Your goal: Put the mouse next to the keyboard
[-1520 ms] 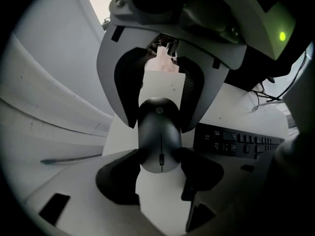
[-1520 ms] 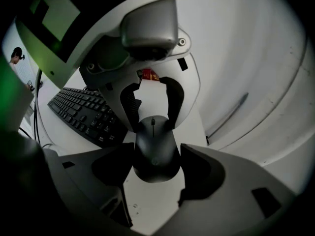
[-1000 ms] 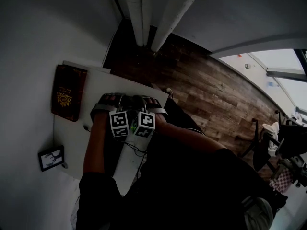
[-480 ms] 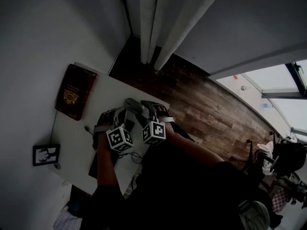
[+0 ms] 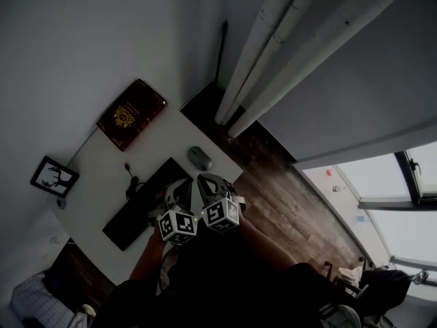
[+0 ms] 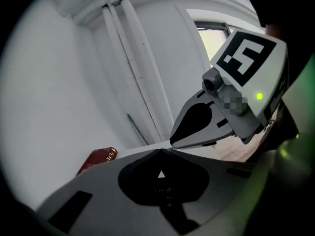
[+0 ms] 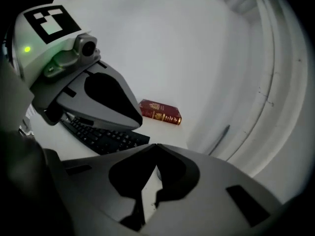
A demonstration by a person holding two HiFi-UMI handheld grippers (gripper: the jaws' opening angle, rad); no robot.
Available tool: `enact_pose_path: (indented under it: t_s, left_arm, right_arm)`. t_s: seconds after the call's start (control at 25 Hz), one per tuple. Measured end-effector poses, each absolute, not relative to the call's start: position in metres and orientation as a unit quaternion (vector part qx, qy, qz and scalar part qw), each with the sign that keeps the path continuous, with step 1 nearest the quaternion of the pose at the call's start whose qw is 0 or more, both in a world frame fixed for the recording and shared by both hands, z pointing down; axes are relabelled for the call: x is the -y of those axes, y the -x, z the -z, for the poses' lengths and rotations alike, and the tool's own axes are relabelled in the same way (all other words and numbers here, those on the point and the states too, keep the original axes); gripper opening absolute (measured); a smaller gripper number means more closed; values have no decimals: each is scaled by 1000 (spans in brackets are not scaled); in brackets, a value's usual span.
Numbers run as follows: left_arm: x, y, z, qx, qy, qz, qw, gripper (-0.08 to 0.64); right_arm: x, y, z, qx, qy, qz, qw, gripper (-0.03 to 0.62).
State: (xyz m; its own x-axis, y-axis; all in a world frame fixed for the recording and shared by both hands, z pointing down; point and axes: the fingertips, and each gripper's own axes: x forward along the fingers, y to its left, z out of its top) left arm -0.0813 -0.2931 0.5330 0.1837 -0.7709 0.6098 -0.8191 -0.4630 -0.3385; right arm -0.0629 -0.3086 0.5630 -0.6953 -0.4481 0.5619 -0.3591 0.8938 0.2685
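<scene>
Apparently the placement is finished. The mouse point(image 5: 199, 158) is lying on the white counter point(image 5: 95, 186), just beside one short end of the keyboard point(image 5: 140, 203), with a thin strip of bare counter showing between them. Nothing is touching it. It is probably lying at this end, not along the long edge, because a working hand reaches for a mouse there.

Left tongs point(image 6: 160, 151): the jaws have just been closing and are meeting tip to tip, with nothing between them.

Right tongs point(image 7: 156, 145): likewise, the jaws have just been closing. The tips are pressing together and pinching nothing, and only a sliver of pale surface is showing through the gap behind them.

Both tools are hanging side by side above the near edge of the counter, angling down toward the wall. Since both are empty and the mouse is lying alone, I judge the person is holding them clear of the keyboard so as not to nudge anything.

Also noting:
- A red book point(image 5: 132, 113) is lying against the wall, well apart from the mouse.
- A picture frame point(image 5: 53, 176) is standing at the counter's other end.
- A dark cable point(image 5: 130, 180) is curling just behind the keyboard.
- None of these is crowding the mouse.
</scene>
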Motion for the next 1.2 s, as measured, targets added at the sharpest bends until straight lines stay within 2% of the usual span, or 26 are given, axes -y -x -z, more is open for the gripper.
enact_pose_path:
  t_s: [0.24,0.36,0.52,0.72,1.2]
  left_arm:
    - [272,59,-528,625,-719,-261,157,3]
    - [261,50,-523,677,-678,-218,183,3]
    - [248,31,-518,732,-629,-186,183,3]
    - [234,-12,-492,776,-595,-147,147,3]
    - [192,-69,-469,804,-570,-126,116,3]
  right_arm:
    - [296,32,-546,940,-178,55,286,20]
    - [292,1,-530,949,-180,30,256,20]
    - [289,-35,-510,968,-159,20,194,20]
    - [282,-81,-484,980,-144,14,139,20]
    - [241,-114,-451,994,-93,19,60,20]
